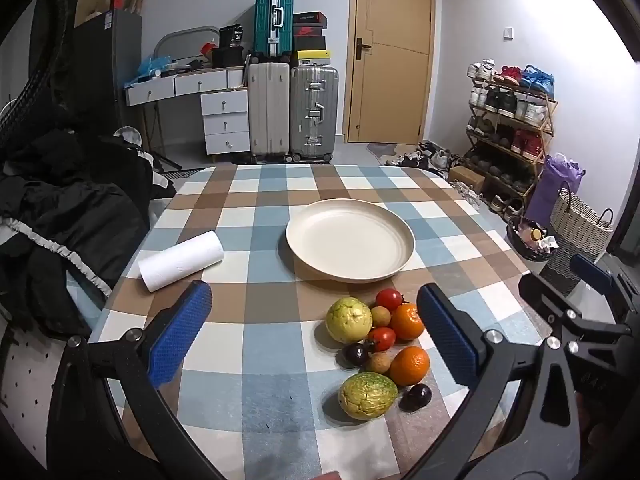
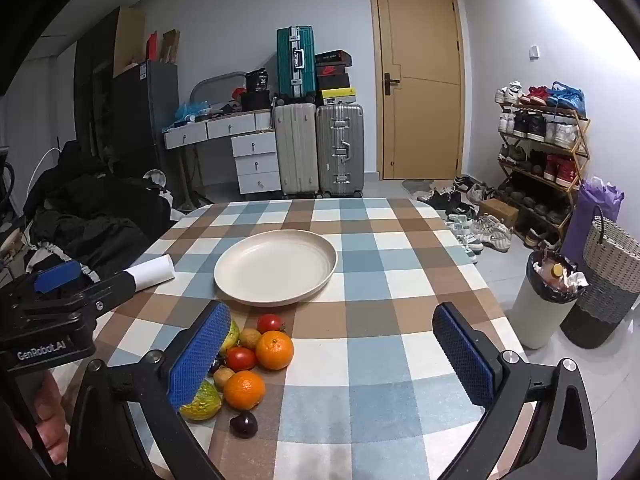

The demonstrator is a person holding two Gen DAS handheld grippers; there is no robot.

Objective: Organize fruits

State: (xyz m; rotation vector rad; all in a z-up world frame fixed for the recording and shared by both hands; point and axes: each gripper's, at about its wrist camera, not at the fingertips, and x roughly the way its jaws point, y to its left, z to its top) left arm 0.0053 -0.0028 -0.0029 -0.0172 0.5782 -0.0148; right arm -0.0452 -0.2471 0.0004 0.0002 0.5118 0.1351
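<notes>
A: What carries everything?

B: A table (image 1: 276,392) under a checked cloth of blue, brown and white squares; a cream plate (image 1: 350,240) sits near its middle, nothing on it.

A: And the rest?

B: A white paper roll (image 1: 181,260) lies on its side to the left; nearer, a tight cluster: two guavas (image 1: 348,319), two oranges (image 1: 407,321), two tomatoes (image 1: 388,299), two longans (image 1: 380,316), two dark plums (image 1: 416,395), all just beside one another.

Fruit pile (image 1: 380,354) near an empty cream plate (image 1: 350,240) on checkered table (image 1: 276,364), between wide-spread left gripper (image 1: 316,330) fingers (image 1: 180,334).
</notes>
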